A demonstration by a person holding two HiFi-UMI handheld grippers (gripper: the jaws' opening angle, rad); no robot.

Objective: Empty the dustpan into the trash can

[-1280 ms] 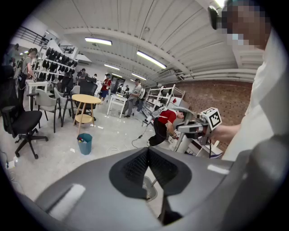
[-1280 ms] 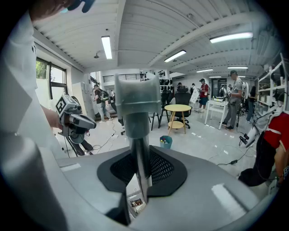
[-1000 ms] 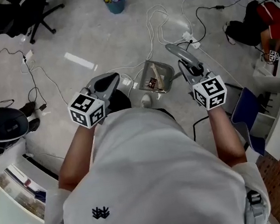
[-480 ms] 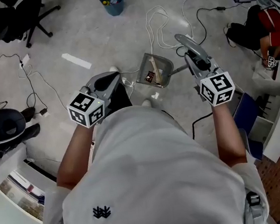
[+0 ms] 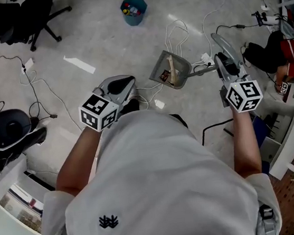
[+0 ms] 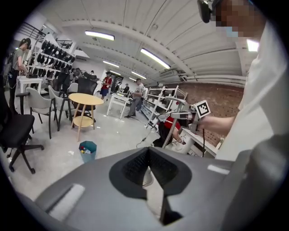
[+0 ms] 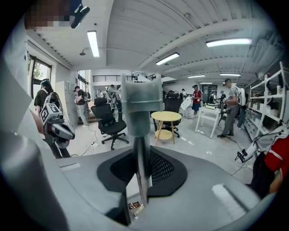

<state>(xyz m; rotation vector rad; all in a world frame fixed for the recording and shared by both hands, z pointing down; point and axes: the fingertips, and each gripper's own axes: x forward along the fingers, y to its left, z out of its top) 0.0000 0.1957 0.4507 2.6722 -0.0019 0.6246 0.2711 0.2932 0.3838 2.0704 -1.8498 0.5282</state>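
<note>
A grey metal dustpan [image 5: 169, 70] with scraps in it hangs above the floor, ahead of me. Its long handle [image 5: 203, 70] runs right into my right gripper [image 5: 217, 67], which is shut on it. In the right gripper view the grey handle [image 7: 142, 135] stands upright between the jaws, with scraps [image 7: 134, 206] visible below. The teal trash can [image 5: 134, 9] stands on the floor farther ahead; it also shows in the left gripper view as a small trash can [image 6: 87, 151]. My left gripper [image 5: 123, 86] is held low at the left, shut on nothing.
White cables [image 5: 176, 33] loop over the floor between the dustpan and the can. A black office chair [image 5: 23, 18] stands at the far left. A person in red [image 5: 291, 56] crouches at the right by white shelving [image 5: 291, 123]. A round wooden table [image 6: 86, 108] stands beyond the can.
My right gripper has carried the dustpan up and to the right. The trash can sits a little lower in the head view. The left gripper has shifted slightly right.
</note>
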